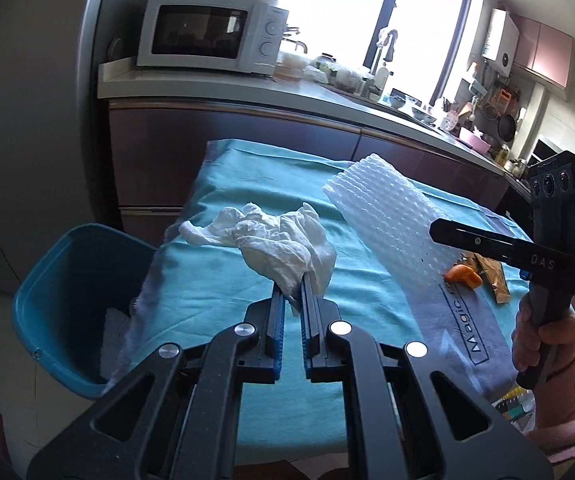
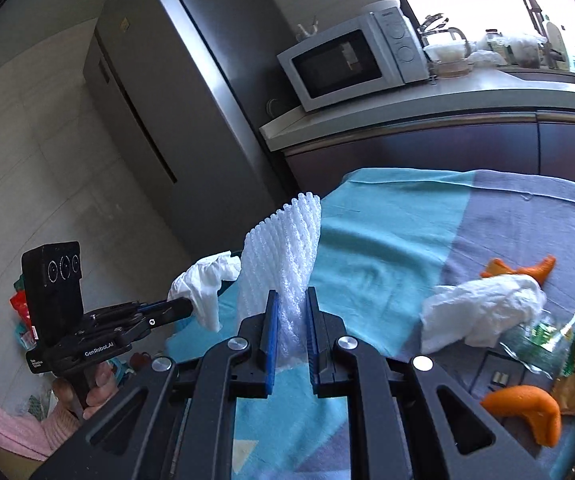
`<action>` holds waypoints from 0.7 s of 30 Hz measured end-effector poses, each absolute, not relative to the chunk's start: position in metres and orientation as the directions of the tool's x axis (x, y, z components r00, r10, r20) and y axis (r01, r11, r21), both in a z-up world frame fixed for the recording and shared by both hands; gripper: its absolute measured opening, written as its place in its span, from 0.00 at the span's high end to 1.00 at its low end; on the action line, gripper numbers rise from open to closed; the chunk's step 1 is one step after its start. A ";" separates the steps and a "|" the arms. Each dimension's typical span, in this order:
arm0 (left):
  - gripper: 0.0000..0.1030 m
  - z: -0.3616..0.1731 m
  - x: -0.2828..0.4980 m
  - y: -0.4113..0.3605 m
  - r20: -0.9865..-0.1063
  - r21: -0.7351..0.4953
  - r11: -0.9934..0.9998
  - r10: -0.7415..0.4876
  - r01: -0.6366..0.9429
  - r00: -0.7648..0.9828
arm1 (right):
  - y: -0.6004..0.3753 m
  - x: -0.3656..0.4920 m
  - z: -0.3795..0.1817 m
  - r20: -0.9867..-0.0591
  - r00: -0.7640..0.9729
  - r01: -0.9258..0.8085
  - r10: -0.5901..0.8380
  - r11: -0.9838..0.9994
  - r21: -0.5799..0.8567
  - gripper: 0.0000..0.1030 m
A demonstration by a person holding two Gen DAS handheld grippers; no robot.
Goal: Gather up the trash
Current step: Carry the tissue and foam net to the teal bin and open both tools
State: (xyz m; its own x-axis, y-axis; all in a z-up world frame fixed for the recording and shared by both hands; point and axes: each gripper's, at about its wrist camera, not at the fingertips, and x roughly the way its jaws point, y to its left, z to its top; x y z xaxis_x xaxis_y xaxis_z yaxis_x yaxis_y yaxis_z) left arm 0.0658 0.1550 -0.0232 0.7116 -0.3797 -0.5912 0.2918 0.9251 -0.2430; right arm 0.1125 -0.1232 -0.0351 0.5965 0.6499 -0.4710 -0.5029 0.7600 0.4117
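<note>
While left wrist view looks over teal cloth (image 1: 223, 280), left gripper (image 1: 292, 284) clamps crumpled white tissue (image 1: 275, 236), held up near blue bin (image 1: 67, 280). Right wrist view: right gripper (image 2: 290, 300) pinches white foam net (image 2: 283, 248) upright; orange peel (image 2: 527, 412), another tissue (image 2: 483, 308) lie on cloth.

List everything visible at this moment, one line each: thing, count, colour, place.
crumpled tissue: one, white, held in left gripper
second tissue: one, white, on the cloth
foam fruit net: one, white, held in right gripper
orange peel: several pieces, orange, on the cloth
plastic wrapper: one, clear and green, beside the second tissue
bin: one, blue, left of table
cloth: one, teal and grey, covering table
microwave: one, white, on counter
left gripper: black, jaws shut
right gripper: black, jaws shut
</note>
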 end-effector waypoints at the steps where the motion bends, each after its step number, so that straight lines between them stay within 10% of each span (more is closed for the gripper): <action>1: 0.92 -0.023 0.066 0.163 -0.591 -0.246 0.929 -0.369 0.275 0.717 | -0.114 0.116 -0.034 -0.473 0.582 -0.518 0.661 0.750 0.411 0.89; 21: 0.92 -0.054 0.095 0.299 -0.663 -0.222 0.975 -0.141 -0.013 0.735 | 0.012 0.176 -0.041 -0.548 0.400 -0.622 0.735 0.657 0.427 0.89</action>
State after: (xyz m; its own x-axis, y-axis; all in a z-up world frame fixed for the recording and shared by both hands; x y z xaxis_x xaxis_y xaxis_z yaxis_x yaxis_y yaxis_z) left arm 0.0948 0.2987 -0.0536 0.7354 -0.1411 -0.6628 -0.0128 0.9750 -0.2217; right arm 0.1757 0.0124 -0.0410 0.4001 0.7347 -0.5478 -0.6217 0.6568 0.4268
